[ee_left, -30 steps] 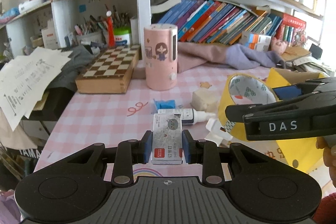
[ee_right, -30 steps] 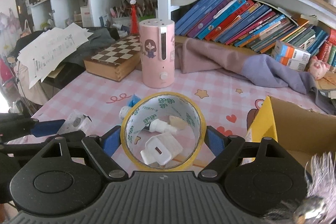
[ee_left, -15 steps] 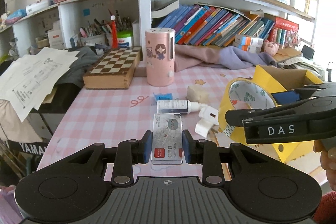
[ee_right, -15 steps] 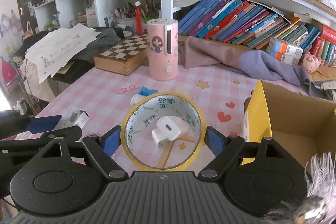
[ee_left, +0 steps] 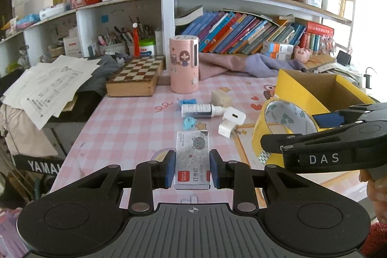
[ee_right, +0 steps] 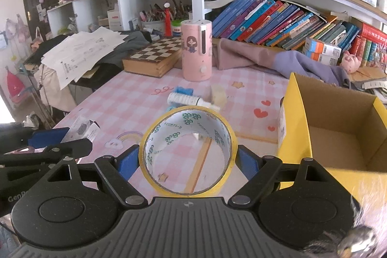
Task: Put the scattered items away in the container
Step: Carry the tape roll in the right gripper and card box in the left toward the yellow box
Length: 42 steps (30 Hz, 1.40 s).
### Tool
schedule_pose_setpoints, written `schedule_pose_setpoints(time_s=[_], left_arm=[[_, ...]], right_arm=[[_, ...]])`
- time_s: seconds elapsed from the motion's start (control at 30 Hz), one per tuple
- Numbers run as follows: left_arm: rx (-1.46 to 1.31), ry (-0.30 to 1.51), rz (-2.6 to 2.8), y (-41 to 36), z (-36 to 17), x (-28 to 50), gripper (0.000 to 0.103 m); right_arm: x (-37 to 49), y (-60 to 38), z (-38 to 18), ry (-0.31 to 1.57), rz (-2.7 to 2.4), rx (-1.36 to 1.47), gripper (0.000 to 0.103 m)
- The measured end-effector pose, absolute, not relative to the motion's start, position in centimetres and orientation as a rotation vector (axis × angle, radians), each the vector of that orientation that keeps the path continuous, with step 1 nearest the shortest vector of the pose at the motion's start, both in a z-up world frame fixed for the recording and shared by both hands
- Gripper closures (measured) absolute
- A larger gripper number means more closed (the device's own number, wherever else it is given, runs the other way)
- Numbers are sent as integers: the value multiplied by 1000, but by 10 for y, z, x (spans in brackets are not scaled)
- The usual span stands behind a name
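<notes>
Left wrist view: the left gripper [ee_left: 192, 168] pinches a small glossy rectangular staple box [ee_left: 192, 158]; bare pink checked tablecloth [ee_left: 125, 127] lies open at 10 o'clock.

Right wrist view: the right gripper [ee_right: 187, 162] clamps a smooth yellow tape ring [ee_right: 187, 151]; the open yellow cardboard box [ee_right: 338, 137] stands at 3 o'clock.
</notes>
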<state>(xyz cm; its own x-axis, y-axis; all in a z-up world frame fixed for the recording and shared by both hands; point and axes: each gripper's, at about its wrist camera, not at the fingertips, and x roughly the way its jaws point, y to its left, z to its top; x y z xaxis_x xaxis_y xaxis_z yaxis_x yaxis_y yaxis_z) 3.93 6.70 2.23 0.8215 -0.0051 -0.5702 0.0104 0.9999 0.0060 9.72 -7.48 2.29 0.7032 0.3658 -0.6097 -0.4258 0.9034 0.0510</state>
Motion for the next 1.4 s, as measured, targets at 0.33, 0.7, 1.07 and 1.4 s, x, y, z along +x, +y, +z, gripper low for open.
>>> schedule_pose_setpoints(time_s=[0.33, 0.7, 1.07, 1.4], left_arm=[[7, 600, -40, 58, 23, -1, 75], [21, 604, -127, 37, 22, -21, 75], [44, 609, -253, 6, 19, -25, 75], [71, 609, -343, -14, 18, -22, 75]], right_arm=[[45, -87, 21, 664, 424, -90, 20], [9, -115, 18, 685, 335, -44, 20], [-19, -151, 12, 715, 222, -11, 20], [-30, -173, 15, 718, 134, 22, 20]])
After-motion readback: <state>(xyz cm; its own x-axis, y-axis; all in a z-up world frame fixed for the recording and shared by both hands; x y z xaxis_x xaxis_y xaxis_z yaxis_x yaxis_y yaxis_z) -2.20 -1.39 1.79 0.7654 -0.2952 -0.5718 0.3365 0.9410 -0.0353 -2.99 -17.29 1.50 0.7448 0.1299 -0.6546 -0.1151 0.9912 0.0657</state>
